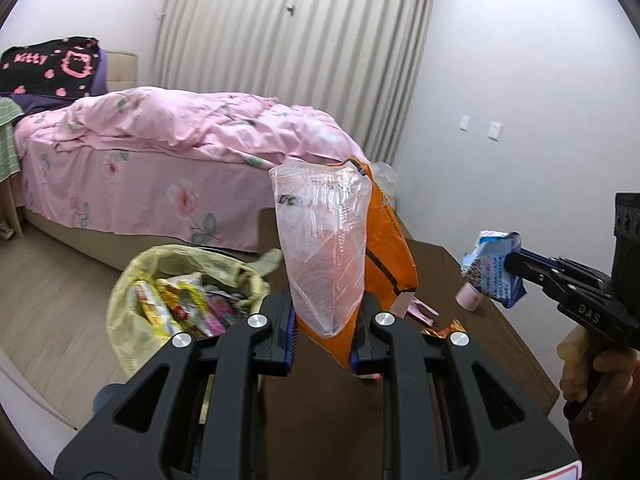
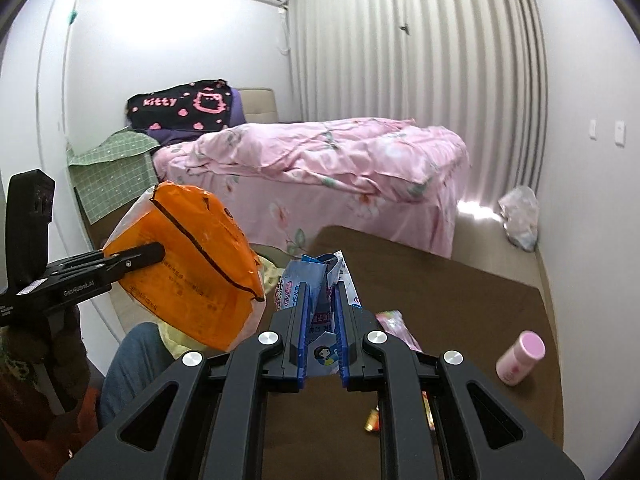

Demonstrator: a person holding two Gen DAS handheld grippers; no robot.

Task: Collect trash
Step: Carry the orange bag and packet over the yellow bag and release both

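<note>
My left gripper is shut on an orange snack bag with a clear plastic face, held upright above the brown table; the orange snack bag also shows in the right wrist view. My right gripper is shut on a crumpled blue and white wrapper, held above the table; the wrapper also shows at the right of the left wrist view. A yellow trash bag, open and filled with several wrappers, sits on the floor left of the table.
A pink bottle lies on the table at the right. Small wrappers and a candy lie on the table near my grippers. A pink bed stands behind. A clear bag lies by the curtain.
</note>
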